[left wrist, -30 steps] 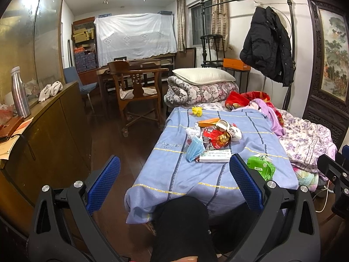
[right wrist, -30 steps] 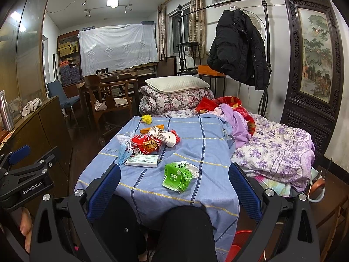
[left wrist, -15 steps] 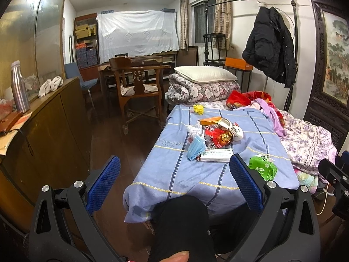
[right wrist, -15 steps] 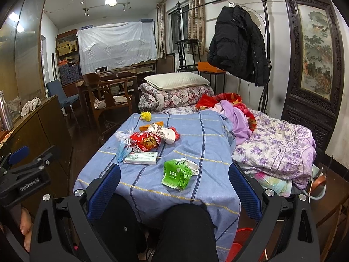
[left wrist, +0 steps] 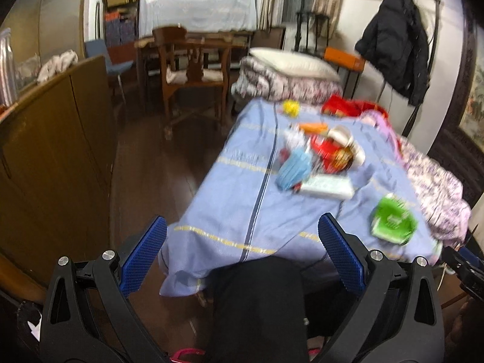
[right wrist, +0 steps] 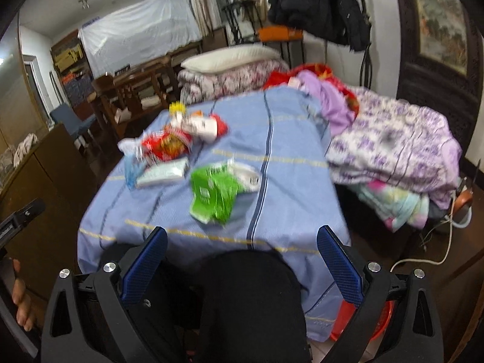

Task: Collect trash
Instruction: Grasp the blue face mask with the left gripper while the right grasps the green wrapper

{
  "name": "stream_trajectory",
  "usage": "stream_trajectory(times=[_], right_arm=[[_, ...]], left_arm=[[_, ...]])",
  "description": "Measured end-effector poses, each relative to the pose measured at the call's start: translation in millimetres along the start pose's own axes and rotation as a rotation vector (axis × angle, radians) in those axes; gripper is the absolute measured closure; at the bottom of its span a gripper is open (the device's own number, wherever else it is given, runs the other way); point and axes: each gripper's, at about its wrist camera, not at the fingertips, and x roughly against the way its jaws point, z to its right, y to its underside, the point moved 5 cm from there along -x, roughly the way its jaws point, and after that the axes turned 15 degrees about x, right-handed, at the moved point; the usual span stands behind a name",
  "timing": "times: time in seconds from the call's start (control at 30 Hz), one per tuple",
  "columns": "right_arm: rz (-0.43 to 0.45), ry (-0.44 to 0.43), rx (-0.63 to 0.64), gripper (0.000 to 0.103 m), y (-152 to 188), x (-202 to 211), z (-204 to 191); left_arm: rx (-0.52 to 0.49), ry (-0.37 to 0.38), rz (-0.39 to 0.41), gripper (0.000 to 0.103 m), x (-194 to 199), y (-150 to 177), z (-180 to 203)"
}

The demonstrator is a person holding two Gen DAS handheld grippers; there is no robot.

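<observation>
Trash lies on a bed under a blue striped sheet (left wrist: 242, 199). A green wrapper (left wrist: 393, 220) (right wrist: 216, 192) sits nearest me, toward the right. Behind it lie a white flat packet (left wrist: 328, 186) (right wrist: 165, 174), a blue face mask (left wrist: 295, 169), a red snack bag (left wrist: 334, 152) (right wrist: 166, 145), a white cup-like item (right wrist: 202, 125), an orange piece (left wrist: 313, 127) and a yellow item (left wrist: 291, 107) (right wrist: 177, 108). My left gripper (left wrist: 242, 257) is open and empty, short of the bed's foot. My right gripper (right wrist: 242, 257) is open and empty too, the green wrapper just ahead of it.
A wooden cabinet (left wrist: 54, 151) runs along the left with a floor aisle beside the bed. A purple floral quilt (right wrist: 393, 145) and clothes pile up on the right. A wooden chair (left wrist: 193, 69) and folded bedding with a pillow (left wrist: 290, 63) stand beyond. A red basin (right wrist: 360, 323) sits under the bed's corner.
Both grippers have moved forward and tilted down toward the bed, so the trash looks closer and blurred. Both stay open.
</observation>
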Motion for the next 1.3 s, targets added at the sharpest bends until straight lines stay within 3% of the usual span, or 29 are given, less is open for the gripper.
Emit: stream_trajectory(times=[0.23,0.33,0.43,0.8,0.87,0.93,1.0,1.3], right_arm=[[-0.056,-0.052,0.018,0.006,-3.3,-40.0,-9.5],[-0.048,-0.07,0.027,0.006,-12.2,-49.4,-13.0],[-0.044,-0.069,0.039,0.006,-18.3,-55.6,-14.0],[-0.055,-0.082,0.022,0.006,-27.0,-76.0,-3.8],[-0.063,-0.081,0.019,0.006,-26.4,-80.3,-3.5],[-0.072,-0.079,0.02,0.006,-27.0,-85.1,-2.9],[-0.076,-0.08,0.016,0.006,-27.9,-88.7,-2.5],[-0.087,-0.093,0.013,0.006,-30.4,-104.7,-4.4]], left_arm=[[-0.01,-0.006,-0.116,0.006,-57.4,7.4,1.0],[-0.006,0.026,-0.123,0.006,-73.7,-6.1,11.0],[-0.063,0.059,-0.131,0.006,-93.9,-15.4,31.7],[-0.165,0.077,-0.154,0.007,-171.2,-30.7,80.3],[-0.172,0.085,-0.159,0.015,-178.6,-32.0,82.6],[-0.177,0.11,-0.173,0.043,-181.8,-32.0,81.1],[-0.158,0.139,-0.198,0.06,-180.0,-31.9,74.8],[-0.12,0.25,-0.155,0.063,-122.2,-41.6,57.3]])
